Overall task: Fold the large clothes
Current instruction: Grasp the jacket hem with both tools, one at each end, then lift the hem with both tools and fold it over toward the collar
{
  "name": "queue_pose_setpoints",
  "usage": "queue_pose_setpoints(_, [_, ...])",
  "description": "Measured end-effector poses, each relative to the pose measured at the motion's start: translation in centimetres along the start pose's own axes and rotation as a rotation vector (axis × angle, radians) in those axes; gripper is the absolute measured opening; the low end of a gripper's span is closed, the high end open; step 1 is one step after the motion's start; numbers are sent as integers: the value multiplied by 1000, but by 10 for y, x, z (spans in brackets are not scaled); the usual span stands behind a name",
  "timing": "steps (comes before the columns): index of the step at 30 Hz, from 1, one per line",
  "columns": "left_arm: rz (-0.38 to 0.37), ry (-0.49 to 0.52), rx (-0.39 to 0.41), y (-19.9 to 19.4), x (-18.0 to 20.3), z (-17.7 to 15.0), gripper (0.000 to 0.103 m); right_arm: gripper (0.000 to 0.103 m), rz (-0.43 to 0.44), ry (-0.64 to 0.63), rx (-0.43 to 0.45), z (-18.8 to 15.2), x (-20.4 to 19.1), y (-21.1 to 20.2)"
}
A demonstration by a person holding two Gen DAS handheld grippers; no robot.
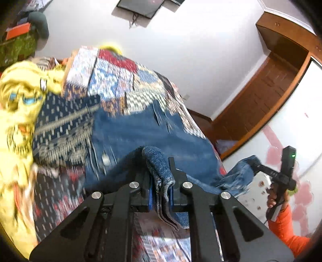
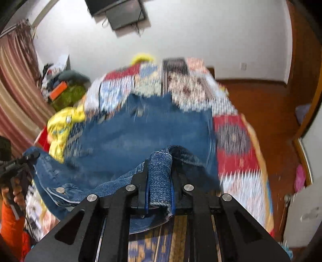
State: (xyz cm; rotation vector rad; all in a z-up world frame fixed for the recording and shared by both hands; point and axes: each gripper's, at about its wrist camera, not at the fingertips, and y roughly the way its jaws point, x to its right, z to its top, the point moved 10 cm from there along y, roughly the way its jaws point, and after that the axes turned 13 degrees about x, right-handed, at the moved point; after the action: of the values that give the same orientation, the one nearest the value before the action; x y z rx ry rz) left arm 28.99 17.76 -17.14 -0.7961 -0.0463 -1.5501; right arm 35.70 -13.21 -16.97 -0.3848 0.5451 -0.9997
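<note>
A blue denim garment (image 1: 140, 137) lies spread on a patchwork-covered bed (image 1: 112, 80). My left gripper (image 1: 161, 177) is shut on a bunched edge of the denim, lifted off the bed. My right gripper (image 2: 159, 177) is shut on another bunched denim edge (image 2: 161, 173); the rest of the garment (image 2: 145, 131) spreads away over the bed (image 2: 237, 141). In the left wrist view the right gripper (image 1: 259, 167) shows at the right with denim hanging from it. In the right wrist view the left gripper (image 2: 26, 159) shows at the left. Both views are motion-blurred.
A yellow patterned cloth (image 1: 18, 112) is heaped on the bed's left side, also in the right wrist view (image 2: 62, 125). White wall with a dark screen (image 2: 118, 12) is behind. Wooden floor (image 2: 267, 104) lies right of the bed. Striped curtain (image 2: 14, 80) hangs at left.
</note>
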Motion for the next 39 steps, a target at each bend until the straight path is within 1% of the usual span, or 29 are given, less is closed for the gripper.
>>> queue_pose_setpoints(2, [12, -29, 15, 18, -10, 18, 11, 13, 0, 29, 37, 24, 2, 14])
queue_pose_setpoints(4, [15, -93, 17, 41, -27, 34, 11, 13, -10, 72, 61, 44, 11, 34])
queue_pose_setpoints(6, [17, -162, 1, 65, -44, 42, 11, 13, -6, 115, 58, 54, 19, 54])
queue_pose_setpoints(8, [55, -181, -36, 97, -64, 40, 11, 13, 4, 182, 29, 54, 29, 86])
queue_pose_setpoints(9, [74, -170, -56, 110, -72, 36, 11, 13, 5, 195, 14, 51, 32, 97])
queue_pose_setpoints(11, [145, -114, -109, 136, -88, 22, 11, 13, -16, 205, -21, 39, 41, 126])
queue_pose_setpoints(13, [198, -67, -165, 157, -102, 3, 11, 13, -30, 204, -63, 24, 46, 145])
queue_pose_setpoints(14, [211, -58, -182, 162, -108, -6, 13, 14, -44, 201, -86, 14, 49, 155])
queue_pose_setpoints(15, [223, -47, -204, 168, -115, -15, 16, 16, -60, 192, -101, 6, 53, 162])
queue_pose_setpoints(17, [231, -22, -226, 175, -121, -28, 18, 26, -103, 165, -104, -2, 62, 168])
queue_pose_setpoints(18, [228, -6, -222, 174, -122, -29, 18, 31, -135, 153, -96, -5, 69, 167])
queue_pose_setpoints(19, [226, 18, -222, 173, -119, -29, 18, 37, -135, 155, -92, -7, 74, 165])
queue_pose_setpoints(20, [231, 52, -233, 170, -116, -30, 19, 40, -123, 158, -94, -8, 76, 162])
queue_pose_setpoints(21, [241, 79, -242, 168, -114, -30, 23, 43, -117, 156, -101, -9, 78, 158])
queue_pose_setpoints(22, [263, 123, -259, 165, -110, -30, 25, 50, -121, 149, -110, -8, 79, 154])
queue_pose_setpoints(23, [284, 157, -271, 162, -107, -29, 32, 57, -139, 133, -119, -7, 81, 147])
queue_pose_setpoints(24, [315, 199, -276, 157, -102, -27, 40, 59, -170, 109, -119, -4, 83, 139])
queue_pose_setpoints(25, [337, 228, -262, 151, -98, -22, 42, 60, -189, 82, -107, 0, 83, 130])
queue_pose_setpoints(26, [347, 257, -234, 143, -90, -15, 46, 60, -183, 63, -99, 3, 81, 126])
queue_pose_setpoints(28, [330, 290, -189, 128, -74, -4, 54, 60, -143, 34, -77, 11, 70, 105])
queue_pose_setpoints(30, [324, 318, -142, 113, -59, 6, 65, 60, -123, 22, -59, 16, 63, 92])
queue_pose_setpoints(32, [321, 367, -96, 98, -41, 11, 71, 60, -105, 6, -50, 17, 53, 78])
queue_pose_setpoints(34, [307, 403, -90, 96, -28, 8, 74, 60, -87, -18, -44, 15, 41, 67])
queue_pose_setpoints(36, [292, 425, -103, 92, -16, -2, 84, 61, -69, -48, -42, 11, 30, 63])
queue_pose_setpoints(38, [285, 435, -120, 93, -8, -16, 84, 67, -57, -73, -48, 3, 20, 59])
queue_pose_setpoints(39, [280, 443, -140, 94, -5, -26, 84, 69, -50, -83, -53, -2, 14, 58])
